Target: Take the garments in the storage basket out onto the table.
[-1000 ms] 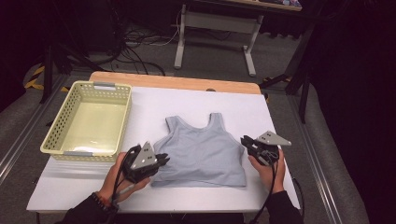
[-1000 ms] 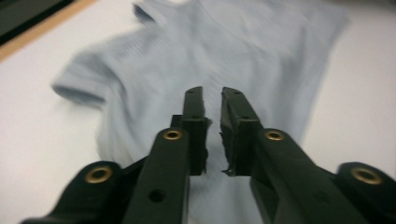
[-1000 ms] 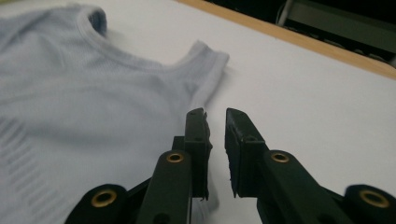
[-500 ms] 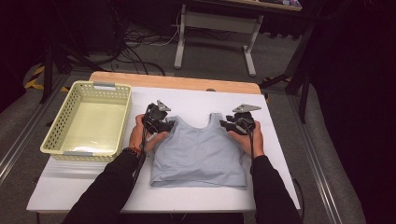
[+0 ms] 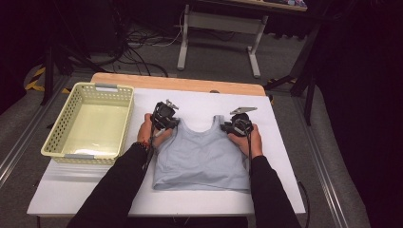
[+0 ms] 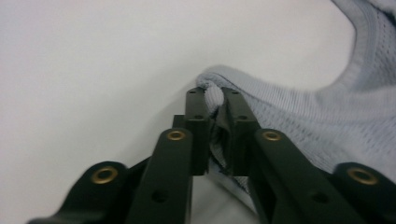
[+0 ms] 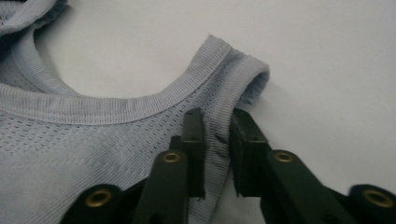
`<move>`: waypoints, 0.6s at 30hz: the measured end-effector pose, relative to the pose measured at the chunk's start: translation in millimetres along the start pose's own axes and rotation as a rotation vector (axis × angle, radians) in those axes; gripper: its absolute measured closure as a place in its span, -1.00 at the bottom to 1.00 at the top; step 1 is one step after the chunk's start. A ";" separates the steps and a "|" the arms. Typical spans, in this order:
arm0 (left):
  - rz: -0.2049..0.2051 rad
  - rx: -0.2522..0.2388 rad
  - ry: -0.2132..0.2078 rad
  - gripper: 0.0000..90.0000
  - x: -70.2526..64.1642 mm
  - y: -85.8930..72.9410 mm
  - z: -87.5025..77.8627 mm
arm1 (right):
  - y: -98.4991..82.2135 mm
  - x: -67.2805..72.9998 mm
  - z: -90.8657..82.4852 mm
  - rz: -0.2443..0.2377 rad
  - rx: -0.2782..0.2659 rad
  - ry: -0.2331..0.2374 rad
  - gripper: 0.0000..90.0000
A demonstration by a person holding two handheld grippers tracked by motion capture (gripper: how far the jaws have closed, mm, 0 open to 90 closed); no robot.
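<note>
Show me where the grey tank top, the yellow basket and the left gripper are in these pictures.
grey tank top (image 5: pixel 202 159): high view, on the middle of its flat body.
yellow basket (image 5: pixel 61 127): high view, on its left mesh wall.
left gripper (image 6: pixel 215 99): left gripper view, between the fingertips, pinched on the shoulder strap.

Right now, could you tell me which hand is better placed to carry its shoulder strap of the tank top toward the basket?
Left. The left tongs grip the strap of the tank top on the side beside the basket; the right tongs pinch the far strap.
</note>
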State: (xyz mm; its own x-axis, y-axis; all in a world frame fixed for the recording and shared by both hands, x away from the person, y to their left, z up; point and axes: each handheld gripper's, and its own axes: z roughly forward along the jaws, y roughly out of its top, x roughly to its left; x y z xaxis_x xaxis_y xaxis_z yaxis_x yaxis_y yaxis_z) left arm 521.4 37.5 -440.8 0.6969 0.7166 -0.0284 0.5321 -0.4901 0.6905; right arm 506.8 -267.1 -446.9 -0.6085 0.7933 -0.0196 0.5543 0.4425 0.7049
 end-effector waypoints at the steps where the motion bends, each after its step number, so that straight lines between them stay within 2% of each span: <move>1: 0.010 -0.010 0.010 0.88 0.3 4.1 -2.2 | 0.3 0.9 -1.6 -0.002 -0.001 -0.004 0.87; 5: 0.031 -0.053 0.020 0.87 -0.2 22.4 -11.3 | 1.1 3.5 -9.1 -0.006 -0.026 -0.034 0.94; 6: 0.047 -0.065 0.040 0.85 -2.8 31.8 -13.5 | 1.1 3.8 -11.0 -0.006 -0.032 -0.043 0.94; 8: 0.051 -0.064 0.055 0.76 -3.9 35.7 -13.8 | 1.0 4.0 -13.0 -0.004 -0.040 -0.052 0.94; 10: 0.025 -0.079 0.117 0.61 -4.2 43.9 -13.4 | 0.9 3.9 -19.3 0.006 -0.069 -0.078 0.94; 11: 0.002 -0.087 0.122 0.50 -2.8 45.7 -14.4 | 0.9 3.8 -21.0 0.006 -0.076 -0.087 0.94; 12: 0.002 -0.087 0.122 0.42 -2.8 45.7 -14.4 | 0.9 3.8 -21.0 0.006 -0.076 -0.087 0.94; 13: -0.027 -0.107 0.121 0.37 -0.3 47.9 -18.0 | 1.0 3.9 -23.5 0.008 -0.087 -0.105 0.92; 14: -0.027 -0.107 0.121 0.37 -0.3 47.9 -18.0 | 1.0 3.9 -23.5 0.008 -0.087 -0.105 0.92; 15: -0.017 -0.112 0.140 0.37 0.1 48.6 -21.4 | 1.2 4.3 -24.2 0.006 -0.089 -0.110 0.91; 18: -0.015 -0.119 0.106 0.37 0.5 47.0 -28.2 | 1.9 5.5 -28.2 0.008 -0.109 -0.122 0.75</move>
State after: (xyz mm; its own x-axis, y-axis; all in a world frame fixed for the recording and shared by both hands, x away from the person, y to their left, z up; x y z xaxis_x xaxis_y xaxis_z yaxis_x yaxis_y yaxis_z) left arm 533.2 28.8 -388.0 0.6313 0.7748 0.0327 0.4770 -0.4212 0.7714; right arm 488.4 -273.7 -425.7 -0.5271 0.8444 -0.0955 0.4895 0.3935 0.7782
